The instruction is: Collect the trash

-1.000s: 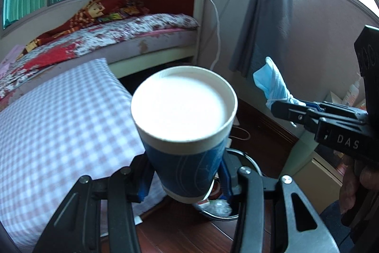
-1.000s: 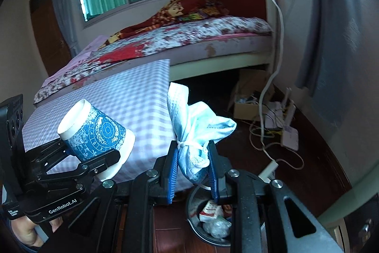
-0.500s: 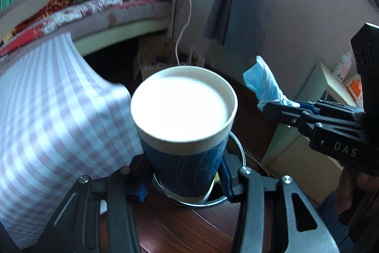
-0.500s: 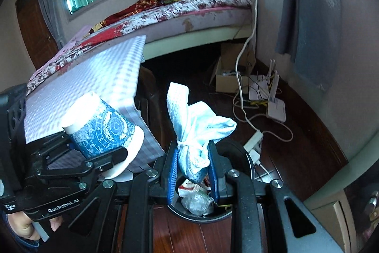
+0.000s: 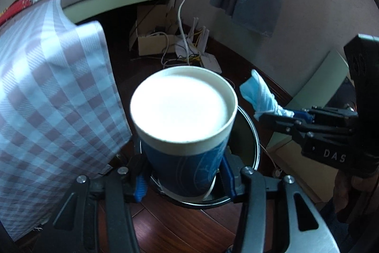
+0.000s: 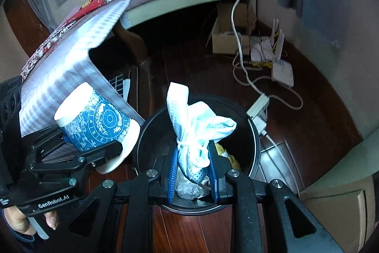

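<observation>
My cup (image 6: pixel 94 122) wears blue with white medallions (rim plain white); at three o'clock, pale blue mask (image 6: pixel 196 132); lilac-checked cloth (image 5: pixel 47 98).

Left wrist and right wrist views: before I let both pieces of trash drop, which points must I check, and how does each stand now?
1. Blue patterned paper cup above the round black trash bin's opening: cannot tell, it hangs near the rim.
2. Left gripper: its jaws have just been opening, cup between them; pads pressing: cannot tell.
3. Right gripper shut on knotted light-blue face mask: ok.
4. Mask above the opening: ok.
5. Room in bin: ok.
</observation>
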